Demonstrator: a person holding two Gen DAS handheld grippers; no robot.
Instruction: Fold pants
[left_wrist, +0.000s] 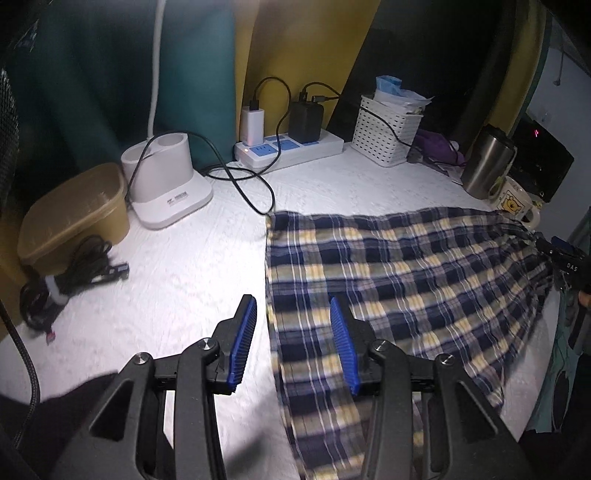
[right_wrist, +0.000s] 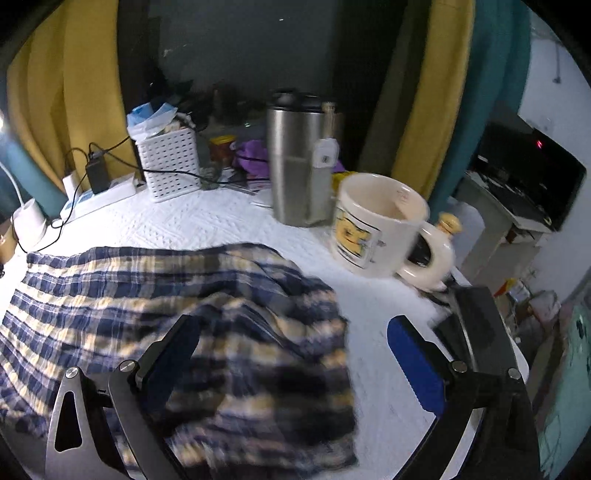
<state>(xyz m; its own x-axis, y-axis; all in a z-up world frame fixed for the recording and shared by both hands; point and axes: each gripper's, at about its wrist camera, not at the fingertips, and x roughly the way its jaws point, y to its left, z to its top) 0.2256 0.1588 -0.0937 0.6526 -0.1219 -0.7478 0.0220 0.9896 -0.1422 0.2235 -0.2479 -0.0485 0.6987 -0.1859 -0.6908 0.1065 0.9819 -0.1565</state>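
Note:
Blue, yellow and white plaid pants (left_wrist: 388, 280) lie spread on the white table cover (left_wrist: 177, 266). My left gripper (left_wrist: 293, 308) is open, its blue pads straddling the pants' left edge just above the cloth. In the right wrist view the pants (right_wrist: 166, 310) are bunched at their right end. My right gripper (right_wrist: 295, 332) is open wide over that bunched end, holding nothing. The right gripper also shows in the left wrist view (left_wrist: 565, 258) at the pants' far right end.
At the back stand a white lamp base (left_wrist: 166, 181), a power strip (left_wrist: 288, 147) with chargers and cables, a white basket (left_wrist: 384, 129), a steel tumbler (right_wrist: 299, 162) and a cream mug (right_wrist: 376, 229). A tan box (left_wrist: 77, 214) and a coiled cable (left_wrist: 66, 280) sit left.

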